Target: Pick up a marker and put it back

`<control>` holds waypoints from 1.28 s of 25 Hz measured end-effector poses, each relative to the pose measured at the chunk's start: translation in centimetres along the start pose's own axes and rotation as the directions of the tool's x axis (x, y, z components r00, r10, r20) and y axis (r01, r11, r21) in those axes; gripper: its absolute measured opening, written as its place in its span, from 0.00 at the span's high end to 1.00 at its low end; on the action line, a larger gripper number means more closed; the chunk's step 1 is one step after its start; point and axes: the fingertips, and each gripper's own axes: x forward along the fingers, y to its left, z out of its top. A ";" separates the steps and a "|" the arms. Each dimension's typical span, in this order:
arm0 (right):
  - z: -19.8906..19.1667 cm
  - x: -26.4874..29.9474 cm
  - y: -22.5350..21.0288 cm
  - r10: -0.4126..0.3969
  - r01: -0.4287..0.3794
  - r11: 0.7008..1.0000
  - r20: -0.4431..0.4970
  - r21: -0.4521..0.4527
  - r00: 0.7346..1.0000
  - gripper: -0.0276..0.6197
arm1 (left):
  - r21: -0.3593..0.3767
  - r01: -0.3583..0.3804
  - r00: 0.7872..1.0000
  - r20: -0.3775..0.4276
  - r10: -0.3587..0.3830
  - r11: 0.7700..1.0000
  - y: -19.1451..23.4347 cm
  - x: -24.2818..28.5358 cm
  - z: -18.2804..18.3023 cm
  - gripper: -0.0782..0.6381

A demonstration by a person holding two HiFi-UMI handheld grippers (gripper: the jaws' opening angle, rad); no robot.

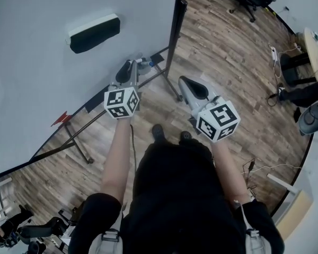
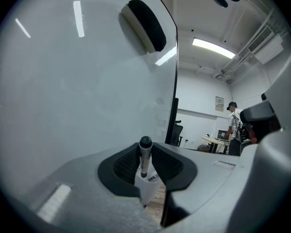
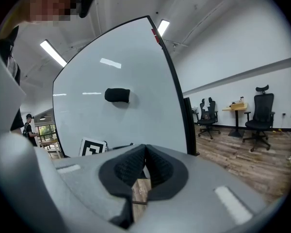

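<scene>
Whiteboard [image 1: 42, 52], eraser [image 1: 94, 33]; marker [image 2: 145, 155] in left tool [image 1: 126, 72]

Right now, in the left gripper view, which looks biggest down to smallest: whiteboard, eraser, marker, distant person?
1. whiteboard
2. eraser and marker: about alike, and the marker is close to the camera, so unranked
3. person in the background

Marker [image 2: 145, 158]: one item. White barrel with a small black printed label; long dark cap with a rounded black tip, fitted. Stands capped end up, near upright with a slight lean. Lies at the lower centre of the left gripper view, clamped by its barrel between the black ribbed jaws of the left gripper [image 2: 146, 171].
</scene>
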 end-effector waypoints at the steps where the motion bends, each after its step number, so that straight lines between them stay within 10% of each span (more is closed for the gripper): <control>1: -0.1 0.0 0.1 -0.003 0.003 1.000 0.001 0.000 1.000 0.95 | 0.001 0.006 1.000 -0.008 -0.006 1.000 -0.1 0.1 -0.3 0.78; 32: 0.3 -3.0 1.6 0.032 -0.032 0.999 0.047 -0.009 0.998 0.95 | 0.074 0.010 0.999 -0.049 -0.007 0.997 -2.2 -3.1 -0.1 0.69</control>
